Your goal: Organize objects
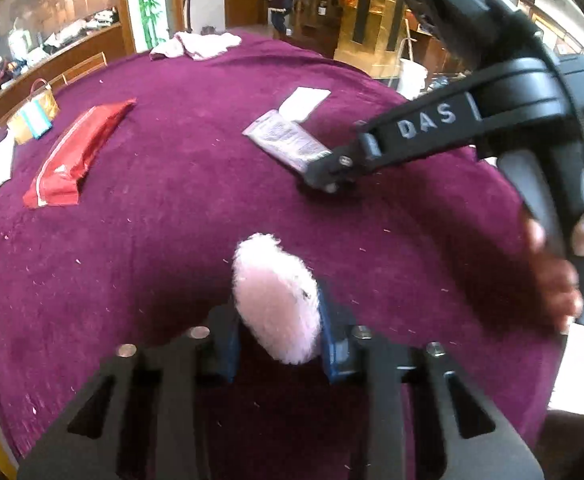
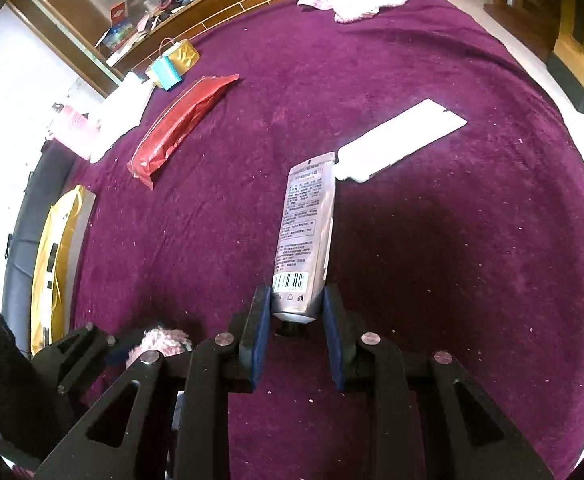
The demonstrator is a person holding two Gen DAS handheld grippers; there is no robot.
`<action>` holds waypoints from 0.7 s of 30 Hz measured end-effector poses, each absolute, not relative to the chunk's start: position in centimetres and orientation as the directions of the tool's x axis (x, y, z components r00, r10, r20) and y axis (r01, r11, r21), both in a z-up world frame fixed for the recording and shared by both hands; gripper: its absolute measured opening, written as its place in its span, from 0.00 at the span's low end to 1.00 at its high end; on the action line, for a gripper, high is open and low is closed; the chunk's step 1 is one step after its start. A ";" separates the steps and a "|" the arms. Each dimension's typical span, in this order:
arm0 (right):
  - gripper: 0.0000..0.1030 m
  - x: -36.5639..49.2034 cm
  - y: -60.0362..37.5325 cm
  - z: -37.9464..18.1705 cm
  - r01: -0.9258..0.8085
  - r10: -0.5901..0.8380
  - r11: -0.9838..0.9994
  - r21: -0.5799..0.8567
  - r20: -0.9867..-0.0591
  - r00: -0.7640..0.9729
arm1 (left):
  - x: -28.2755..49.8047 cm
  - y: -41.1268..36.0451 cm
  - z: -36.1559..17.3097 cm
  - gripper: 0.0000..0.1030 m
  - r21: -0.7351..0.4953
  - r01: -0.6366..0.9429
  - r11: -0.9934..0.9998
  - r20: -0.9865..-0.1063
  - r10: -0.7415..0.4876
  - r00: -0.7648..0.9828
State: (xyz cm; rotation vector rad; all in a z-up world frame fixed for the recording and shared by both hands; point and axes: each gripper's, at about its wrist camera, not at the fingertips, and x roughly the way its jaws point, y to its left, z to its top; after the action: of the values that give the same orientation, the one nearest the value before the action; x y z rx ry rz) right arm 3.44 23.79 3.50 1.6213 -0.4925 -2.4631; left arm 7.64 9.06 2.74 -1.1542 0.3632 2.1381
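Left tongs (image 1: 277, 344) gripping a fluffy pink round puff (image 1: 275, 300), low at 6 o'clock over the purple-clothed desk (image 1: 171, 200). Right tongs (image 2: 296, 332) closing on the cap end of a silver printed tube (image 2: 306, 232), which points toward 12 o'clock. Still lying loose: red foil packet (image 2: 179, 124) at 10 o'clock, flat white card (image 2: 400, 140) at 1 o'clock. Judging the sorting barely begun; most pieces remaining unplaced.

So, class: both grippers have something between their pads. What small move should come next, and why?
Probably lift both straight up. The left gripper pinches the pink fluffy puff; the right gripper clamps the silver tube at its cap end, with the tube's far end near the white card.
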 end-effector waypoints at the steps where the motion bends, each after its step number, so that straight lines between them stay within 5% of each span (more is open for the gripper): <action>1: 0.43 3.5 23.7 3.5 -0.052 -0.297 -0.936 0.347 -0.862 -0.411 | 7.8 8.7 3.0 0.25 -0.074 -0.669 -0.740 -0.818 0.428 -0.383; 3: 0.62 3.2 23.4 3.9 -0.054 -0.258 -0.948 0.313 -0.859 -0.442 | 8.0 7.7 3.3 0.25 -0.083 -0.659 -0.748 -0.812 0.434 -0.390; 8: 0.64 1.8 22.2 3.3 -0.056 -0.201 -0.966 0.252 -0.869 -0.453 | 8.0 4.5 4.4 0.25 -0.150 -0.586 -0.796 -0.783 0.458 -0.421; 10: 0.57 1.9 21.7 3.3 -0.061 -0.140 -0.980 0.191 -0.869 -0.474 | 8.4 3.2 5.1 0.25 -0.166 -0.565 -0.808 -0.768 0.466 -0.440; 13: 0.27 1.9 21.0 3.3 -0.065 -0.042 -0.994 0.085 -0.869 -0.492 | 8.6 0.9 6.3 0.25 -0.186 -0.527 -0.829 -0.745 0.469 -0.474; 16: 0.27 1.9 21.6 3.4 -0.071 -0.065 -0.991 0.115 -0.866 -0.496 | 9.3 -1.8 7.8 0.26 -0.200 -0.482 -0.853 -0.722 0.461 -0.516; 21: 0.27 2.5 23.7 3.4 -0.107 -0.286 -0.918 0.381 -0.826 -0.486 | 10.5 -7.3 10.1 0.26 -0.197 -0.401 -0.895 -0.685 0.418 -0.597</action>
State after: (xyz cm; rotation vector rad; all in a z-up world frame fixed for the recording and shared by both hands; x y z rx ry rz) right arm 2.50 23.73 3.38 1.5315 -0.5929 -2.5521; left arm 10.47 -7.34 10.10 -1.0624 -0.0306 2.4596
